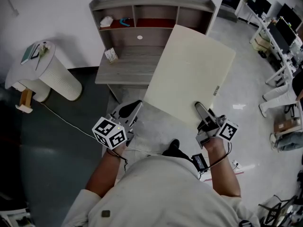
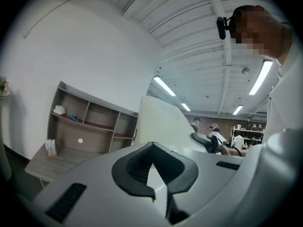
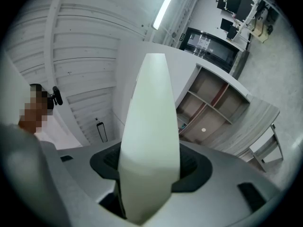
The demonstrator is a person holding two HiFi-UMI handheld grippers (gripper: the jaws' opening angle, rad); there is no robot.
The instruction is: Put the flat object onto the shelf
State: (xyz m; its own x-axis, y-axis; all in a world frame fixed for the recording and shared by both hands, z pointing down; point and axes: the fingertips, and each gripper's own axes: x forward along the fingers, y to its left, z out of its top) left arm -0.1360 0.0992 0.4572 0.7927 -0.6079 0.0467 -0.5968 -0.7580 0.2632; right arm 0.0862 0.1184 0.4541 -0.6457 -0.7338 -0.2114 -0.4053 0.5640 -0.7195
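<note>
Far to the left of the left tongs (image 1: 132,109) stands a white ribbed cylindrical stand (image 1: 57,79) on dark flooring. The left tongs (image 2: 154,169), grey plastic with black pads, point level; their jaws seem to meet with nothing between them, though the view along them leaves a small gap unclear. Ahead of these tongs sits a grey wooden shelf unit (image 1: 128,63) with open cubbies above a flat ledge.

Just to the right of the left tongs is the near corner of a large flat cream board (image 1: 189,74). It is tilted and reaches forward until it covers the shelf unit's right side. The right tongs (image 1: 202,111) are clamped on the board's near edge, which fills the space between their pads (image 3: 149,126). Well to the right of the right tongs are white desks with dark monitors (image 1: 279,32).
</note>
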